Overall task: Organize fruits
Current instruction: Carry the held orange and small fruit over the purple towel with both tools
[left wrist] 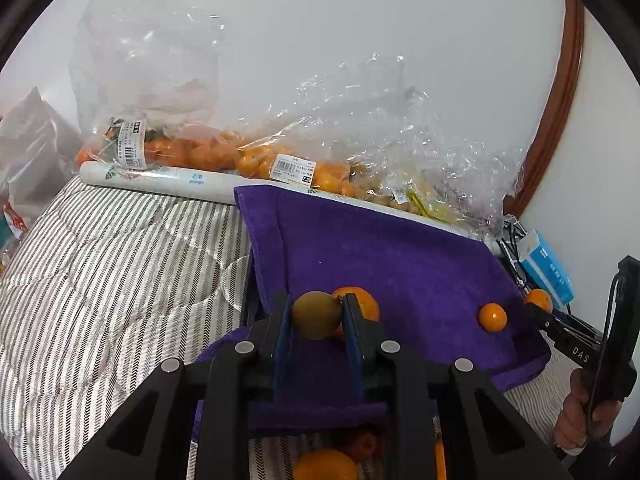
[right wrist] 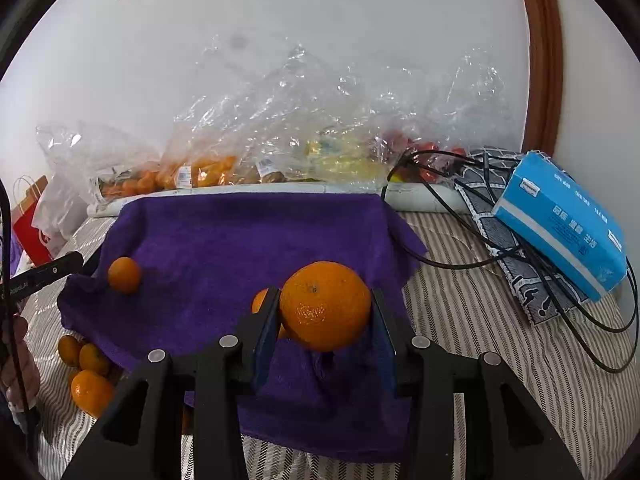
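While a brown-green kiwi (left wrist: pixel 316 314) sits pinched between the blue pads of the left gripper (left wrist: pixel 316 320) at lower centre of the left wrist view, a large orange (right wrist: pixel 325 305) is clamped the same way in the right gripper (right wrist: pixel 325 316) at the centre of the right wrist view. Both fruits hang just above a purple towel (right wrist: pixel 240 236) spread over a striped quilt (left wrist: pixel 100 280). Behind the kiwi, partly hidden by the right-hand pad, lies another orange (left wrist: pixel 362 300), and a small tangerine (left wrist: pixel 492 317) rests on the towel toward the right of that frame; in the right wrist view a small tangerine (right wrist: pixel 124 275) rests near the towel's left edge. Off the towel, at lower left of the right wrist view, a cluster of tangerines (right wrist: pixel 86 372) lies on the quilt. Along the white wall at the back, clear plastic bags (left wrist: pixel 304 148) hold more orange fruit and some yellowish fruit, beside a white rolled sheet (left wrist: pixel 160 178). At the right of the right wrist view a blue tissue pack (right wrist: pixel 560 224) lies on patterned cloth (right wrist: pixel 516 236) with black cables (right wrist: pixel 460 260) running across it. A hand (left wrist: pixel 580 420) grips the other tool's handle at the lower right of the left wrist view.
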A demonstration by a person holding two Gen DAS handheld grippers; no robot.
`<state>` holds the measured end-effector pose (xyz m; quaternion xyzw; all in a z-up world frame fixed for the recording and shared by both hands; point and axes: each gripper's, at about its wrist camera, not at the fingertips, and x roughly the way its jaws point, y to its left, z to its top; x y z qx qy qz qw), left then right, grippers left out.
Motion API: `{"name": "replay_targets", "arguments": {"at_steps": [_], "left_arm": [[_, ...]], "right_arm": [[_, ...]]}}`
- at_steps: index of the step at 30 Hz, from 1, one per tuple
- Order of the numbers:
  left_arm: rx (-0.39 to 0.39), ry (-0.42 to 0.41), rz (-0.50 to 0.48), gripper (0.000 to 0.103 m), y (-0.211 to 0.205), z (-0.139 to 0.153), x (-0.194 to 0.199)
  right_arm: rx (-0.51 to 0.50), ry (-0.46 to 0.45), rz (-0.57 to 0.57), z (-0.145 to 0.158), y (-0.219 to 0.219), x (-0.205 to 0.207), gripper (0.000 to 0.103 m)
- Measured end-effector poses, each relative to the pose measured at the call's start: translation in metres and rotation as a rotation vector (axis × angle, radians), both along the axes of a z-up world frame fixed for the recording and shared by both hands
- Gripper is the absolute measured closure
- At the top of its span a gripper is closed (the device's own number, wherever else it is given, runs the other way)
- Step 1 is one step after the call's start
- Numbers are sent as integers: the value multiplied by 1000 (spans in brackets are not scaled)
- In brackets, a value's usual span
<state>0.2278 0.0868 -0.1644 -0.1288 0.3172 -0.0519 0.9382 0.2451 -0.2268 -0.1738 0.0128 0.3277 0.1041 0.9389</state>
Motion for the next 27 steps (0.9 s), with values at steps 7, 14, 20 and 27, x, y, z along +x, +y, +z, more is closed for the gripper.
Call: {"name": "replay_targets", "arguments": {"at_steps": [7,14,20,27], "left_arm": [[10,12,-9,79,-4,-3,2],[3,23,-14,79,-4,-5,4],[5,25,-20,79,-4,-7,3],[10,33,-25,79,-6,-9,4]], "right_arm": [[-22,13,19,-5,6,0,60],[-43,30,26,-8,9,1,60],[-56,40,37,-11,11,2,60],[-71,55,49,-13,15,3,60]]}}
